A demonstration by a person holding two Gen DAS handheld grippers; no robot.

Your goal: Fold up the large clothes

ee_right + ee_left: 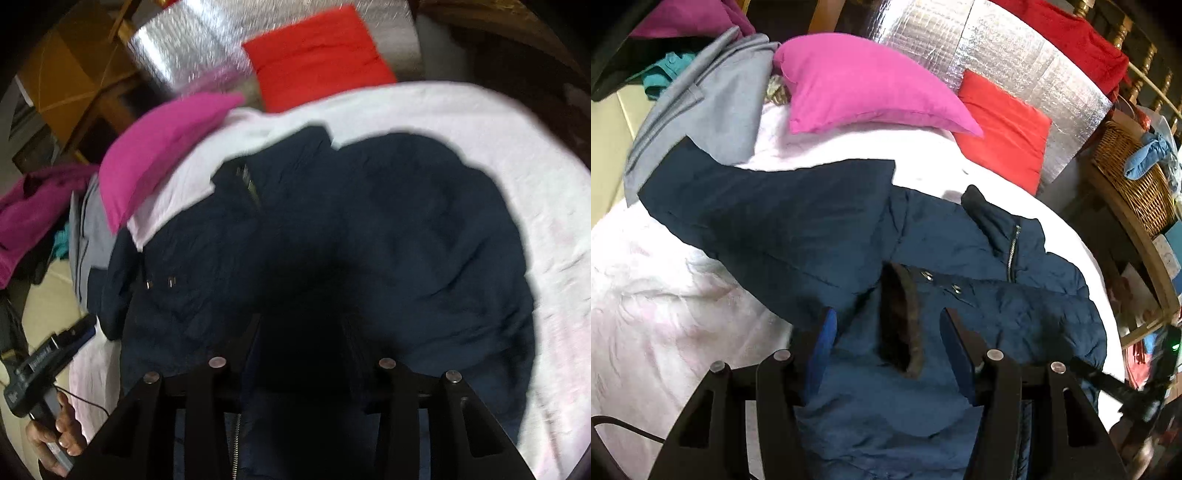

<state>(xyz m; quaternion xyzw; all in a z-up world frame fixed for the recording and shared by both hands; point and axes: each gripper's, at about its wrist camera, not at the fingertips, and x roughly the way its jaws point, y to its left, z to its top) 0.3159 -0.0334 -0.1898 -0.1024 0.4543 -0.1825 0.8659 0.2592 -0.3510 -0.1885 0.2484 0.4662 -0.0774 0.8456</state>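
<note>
A large navy padded jacket lies on a white bed cover. One sleeve stretches out to the far left; the collar and zip are at the right. My left gripper is open just above the jacket, its jaws on either side of a dark fur-trimmed strip. In the right wrist view the jacket fills the middle, blurred. My right gripper hangs low over it with its fingers spread apart in deep shadow. The left gripper shows there at the lower left, held in a hand.
A pink pillow and a red cushion lie at the bed's far end against a silver foil panel. A grey garment lies at the far left. A wicker basket stands at the right.
</note>
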